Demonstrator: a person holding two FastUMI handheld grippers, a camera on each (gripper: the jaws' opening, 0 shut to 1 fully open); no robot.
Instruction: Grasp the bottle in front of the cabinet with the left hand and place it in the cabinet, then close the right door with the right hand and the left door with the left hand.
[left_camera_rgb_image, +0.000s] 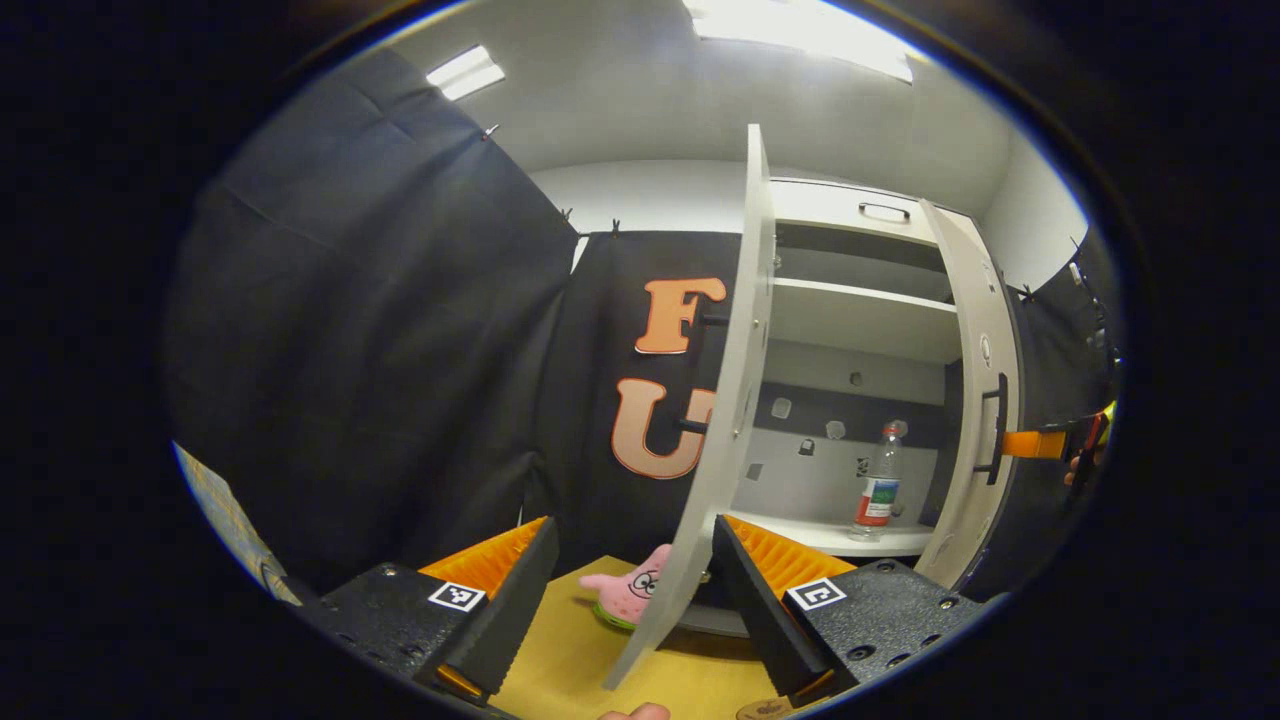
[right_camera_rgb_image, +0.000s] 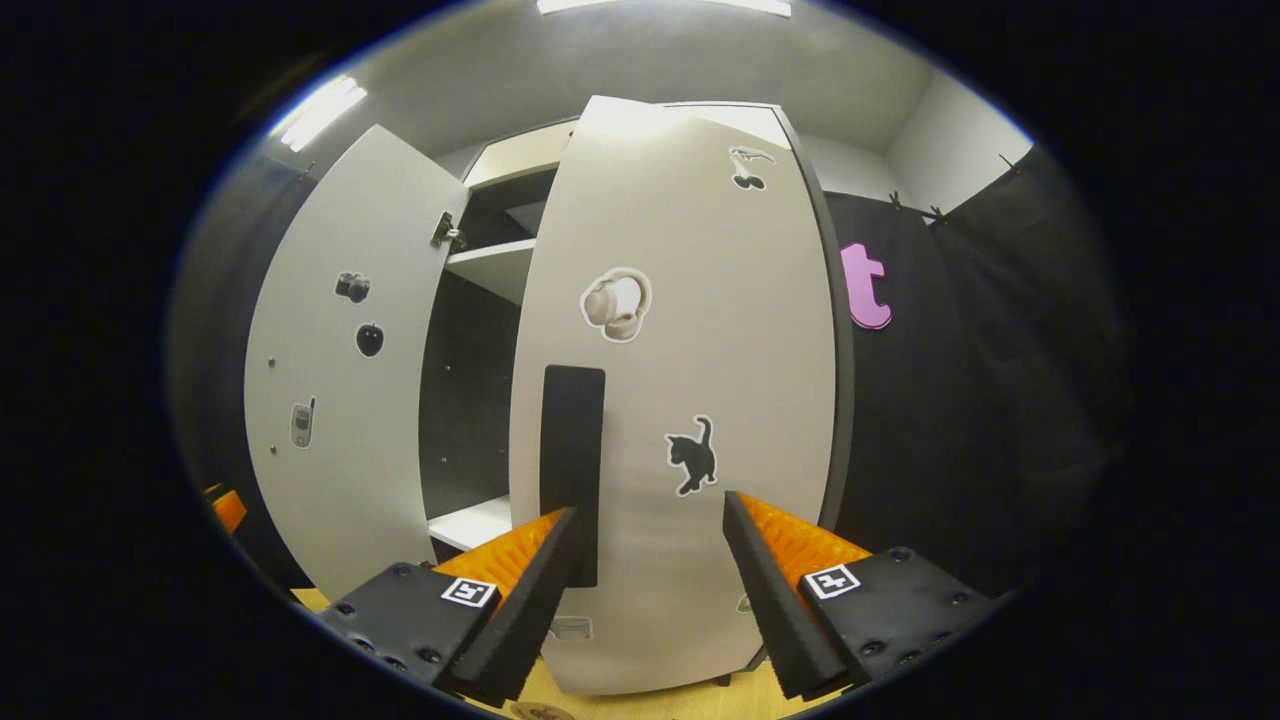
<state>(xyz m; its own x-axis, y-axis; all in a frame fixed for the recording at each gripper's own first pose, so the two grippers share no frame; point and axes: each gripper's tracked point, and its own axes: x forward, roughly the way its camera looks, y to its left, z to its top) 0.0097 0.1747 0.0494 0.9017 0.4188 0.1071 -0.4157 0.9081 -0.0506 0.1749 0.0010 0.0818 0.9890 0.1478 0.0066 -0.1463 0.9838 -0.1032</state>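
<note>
Left gripper view is showing me the bottle (left_camera_rgb_image: 877, 487) standing upright on the lower shelf inside the cabinet (left_camera_rgb_image: 860, 320). My left gripper (left_camera_rgb_image: 632, 590) is hanging spread wide, holding nothing, with the edge of the left door (left_camera_rgb_image: 722, 400) running between its fingers. My right gripper (right_camera_rgb_image: 648, 565) is gaping too, facing the right door (right_camera_rgb_image: 700, 380), just beside its dark handle (right_camera_rgb_image: 572, 470).
</note>
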